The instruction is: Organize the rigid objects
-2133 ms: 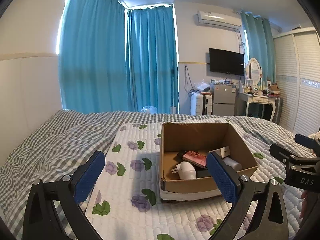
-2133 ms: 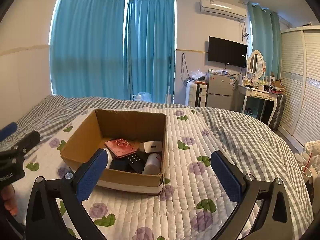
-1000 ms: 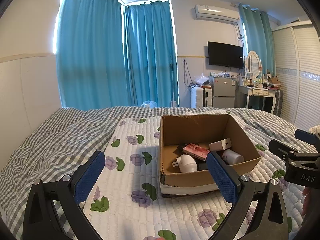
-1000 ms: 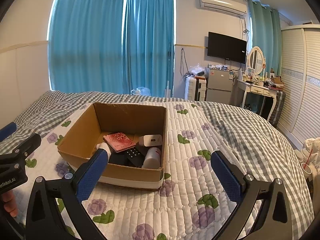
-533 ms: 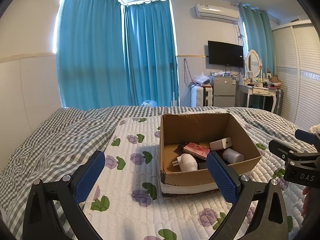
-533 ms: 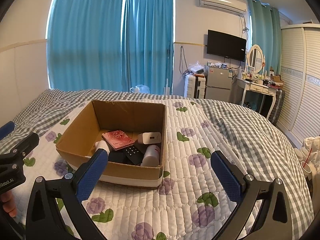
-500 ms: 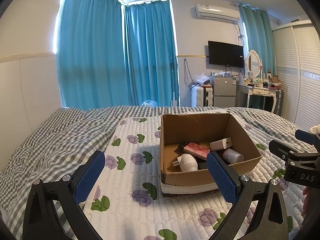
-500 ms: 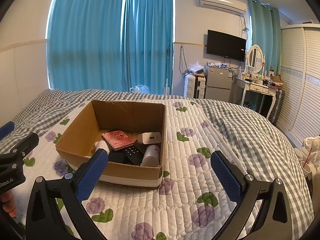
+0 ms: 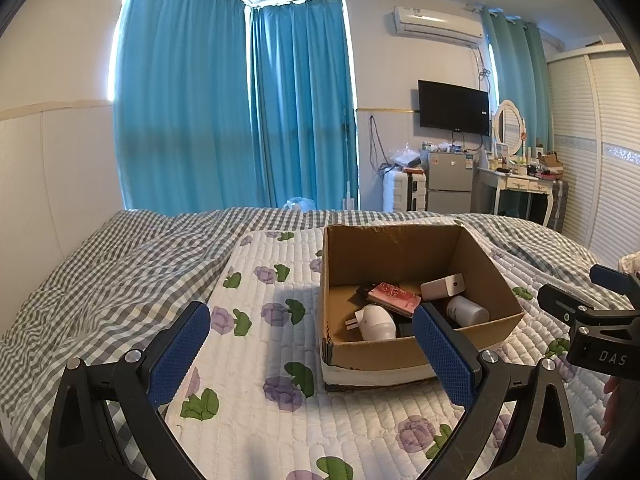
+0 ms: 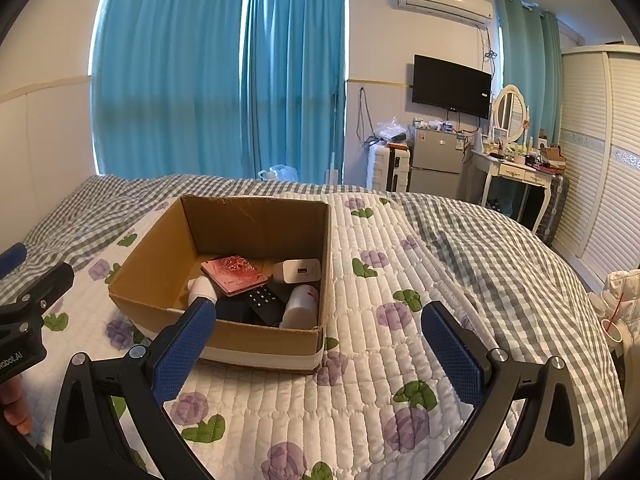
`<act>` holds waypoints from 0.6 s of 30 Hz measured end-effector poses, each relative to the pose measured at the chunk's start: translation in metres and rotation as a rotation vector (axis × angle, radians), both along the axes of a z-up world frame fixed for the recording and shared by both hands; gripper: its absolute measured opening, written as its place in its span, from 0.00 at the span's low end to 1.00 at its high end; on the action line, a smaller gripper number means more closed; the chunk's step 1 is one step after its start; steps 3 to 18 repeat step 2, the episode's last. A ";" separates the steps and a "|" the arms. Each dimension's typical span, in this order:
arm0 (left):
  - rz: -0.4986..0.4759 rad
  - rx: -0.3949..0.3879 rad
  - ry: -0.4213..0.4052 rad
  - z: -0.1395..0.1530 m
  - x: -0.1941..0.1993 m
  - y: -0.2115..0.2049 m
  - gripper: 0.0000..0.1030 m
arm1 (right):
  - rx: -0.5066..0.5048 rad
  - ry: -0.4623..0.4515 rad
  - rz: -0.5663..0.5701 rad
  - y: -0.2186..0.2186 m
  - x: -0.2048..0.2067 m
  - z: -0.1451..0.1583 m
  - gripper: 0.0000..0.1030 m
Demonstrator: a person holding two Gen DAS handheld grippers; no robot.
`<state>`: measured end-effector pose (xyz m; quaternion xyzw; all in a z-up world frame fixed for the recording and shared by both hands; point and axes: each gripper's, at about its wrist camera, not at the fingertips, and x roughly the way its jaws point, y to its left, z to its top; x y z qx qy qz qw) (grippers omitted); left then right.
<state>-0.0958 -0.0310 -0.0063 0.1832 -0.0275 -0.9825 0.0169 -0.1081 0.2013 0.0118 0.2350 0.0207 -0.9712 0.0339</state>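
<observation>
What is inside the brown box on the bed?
The cardboard box holds a pink booklet, white charger, white bottle, black remote and a white plug. Anything beneath them is hidden.

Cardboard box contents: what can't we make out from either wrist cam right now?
- Left wrist: the black remote is hidden behind the left gripper finger; only the pink card and chargers show in the cardboard box.
- Right wrist: the round white plug is half covered by the right gripper finger.
- Labels on the white bottle: too small.

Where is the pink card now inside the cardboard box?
In the right wrist view, the pink card lies mid-box in the cardboard box, left of the white charger.
</observation>
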 end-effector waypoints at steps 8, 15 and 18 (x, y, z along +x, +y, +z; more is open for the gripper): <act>0.001 0.001 -0.002 0.000 0.000 0.000 1.00 | 0.000 -0.003 0.001 0.000 -0.001 -0.001 1.00; 0.001 0.001 -0.002 0.000 0.000 0.000 1.00 | 0.000 -0.003 0.001 0.000 -0.001 -0.001 1.00; 0.001 0.001 -0.002 0.000 0.000 0.000 1.00 | 0.000 -0.003 0.001 0.000 -0.001 -0.001 1.00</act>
